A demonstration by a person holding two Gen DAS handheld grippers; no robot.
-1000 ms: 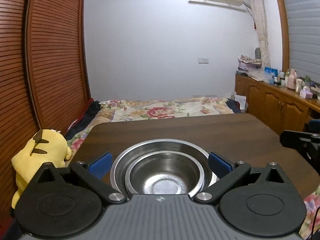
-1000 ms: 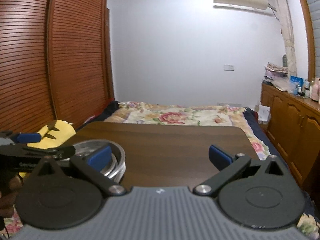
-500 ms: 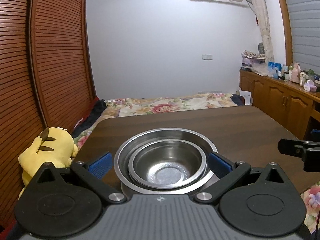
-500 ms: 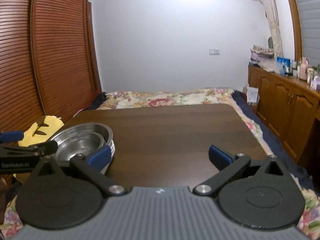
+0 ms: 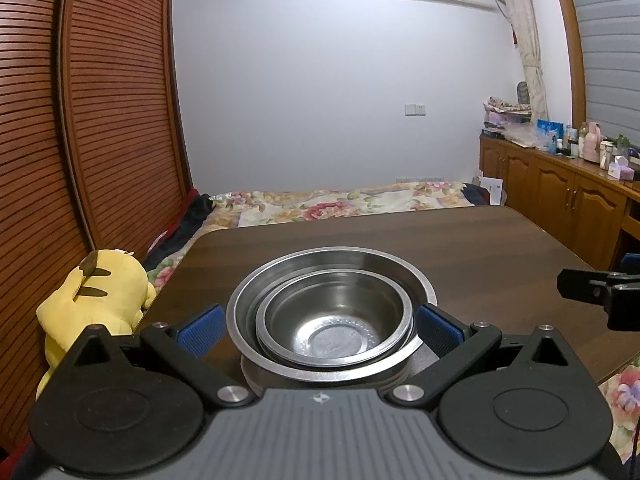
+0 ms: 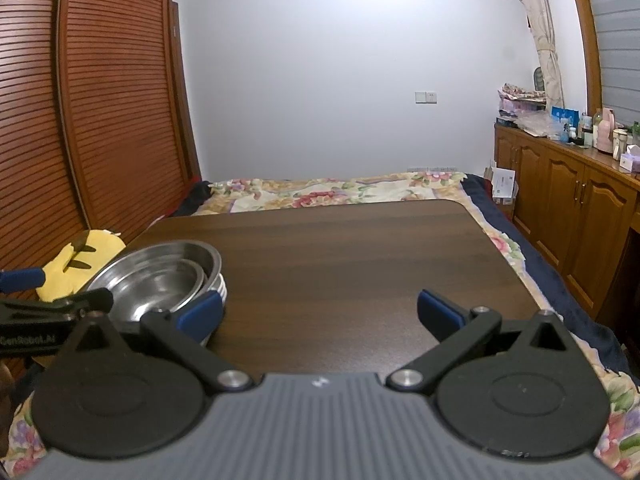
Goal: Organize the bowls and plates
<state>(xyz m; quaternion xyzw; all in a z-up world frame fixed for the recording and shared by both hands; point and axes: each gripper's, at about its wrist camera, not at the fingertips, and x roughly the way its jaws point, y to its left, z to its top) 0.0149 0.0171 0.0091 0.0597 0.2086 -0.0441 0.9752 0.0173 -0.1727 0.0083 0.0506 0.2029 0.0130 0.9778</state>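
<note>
A small steel bowl (image 5: 334, 330) sits nested in a larger steel bowl (image 5: 332, 268), on top of a stack of steel plates (image 5: 320, 378), near the front left of the dark wooden table (image 5: 460, 248). My left gripper (image 5: 320, 330) is open, its blue pads either side of the stack and apart from it. The stack also shows in the right wrist view (image 6: 160, 280), at the left. My right gripper (image 6: 320, 312) is open and empty over bare table (image 6: 360, 256), to the right of the stack.
A yellow plush toy (image 5: 96, 296) lies off the table's left edge. A bed with a floral cover (image 5: 340, 204) lies beyond the table. Wooden cabinets (image 5: 560, 204) with clutter stand at the right. Slatted wardrobe doors (image 5: 100, 120) stand at the left.
Both grippers have drawn back and lifted slightly, so the bowl stack shows more fully. The bowls have not moved. Both grippers stay open.
</note>
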